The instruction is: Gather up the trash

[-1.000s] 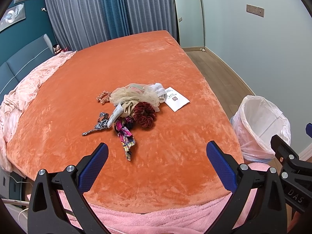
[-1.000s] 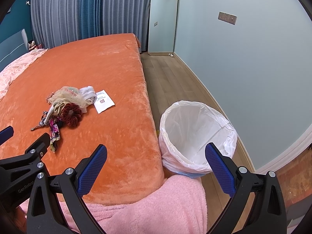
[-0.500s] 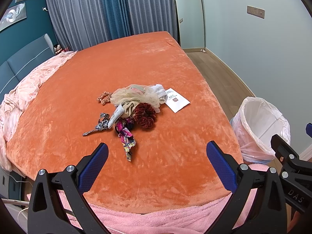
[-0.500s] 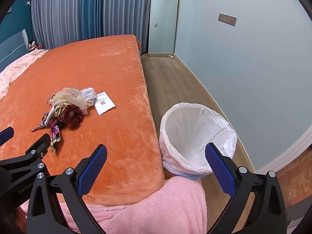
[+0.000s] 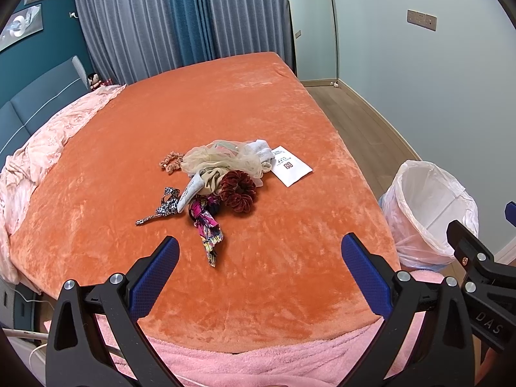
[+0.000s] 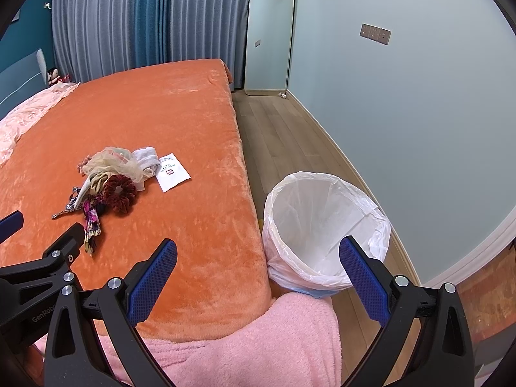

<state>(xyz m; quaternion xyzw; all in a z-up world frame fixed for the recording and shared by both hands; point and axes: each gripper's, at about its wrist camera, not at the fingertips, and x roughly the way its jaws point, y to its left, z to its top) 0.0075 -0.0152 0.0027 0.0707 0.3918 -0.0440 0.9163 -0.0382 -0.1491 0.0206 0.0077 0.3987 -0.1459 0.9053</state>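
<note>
Left gripper point(image 5: 259, 251) jaws spread wide, nothing between them, held above the near edge of the orange bedspread point(image 5: 209, 103). Right gripper point(image 6: 258, 254) also wide apart and empty, hanging over the bed corner with the trash bin point(image 6: 322, 222) just ahead of its right finger.

Pile of clutter sits ahead of the left gripper, slightly left of centre, well apart from the fingertips. In it: dark red scrunchie point(image 5: 238, 187), beige mesh fabric point(image 5: 219, 159) behind it, white sock point(image 5: 262, 148) at the far right of the pile, small pink scrunchie point(image 5: 171, 161) at far left, leopard-print hair tie point(image 5: 161, 209) at near left, multicoloured patterned ribbon point(image 5: 208, 225) closest to the gripper. White paper card point(image 5: 290, 166) lies flat just right of the pile, touching or nearly touching the sock; cannot tell which.

From the right gripper, the same pile is ahead and far to the left; the card point(image 6: 171, 172) is on the pile's right.

Bin lined with a white plastic bag, open, on the wood floor point(image 6: 283, 129) beside the bed's right edge. Looks empty from what shows inside.

Pink fleece point(image 6: 258, 345) below both grippers in the foreground.
</note>
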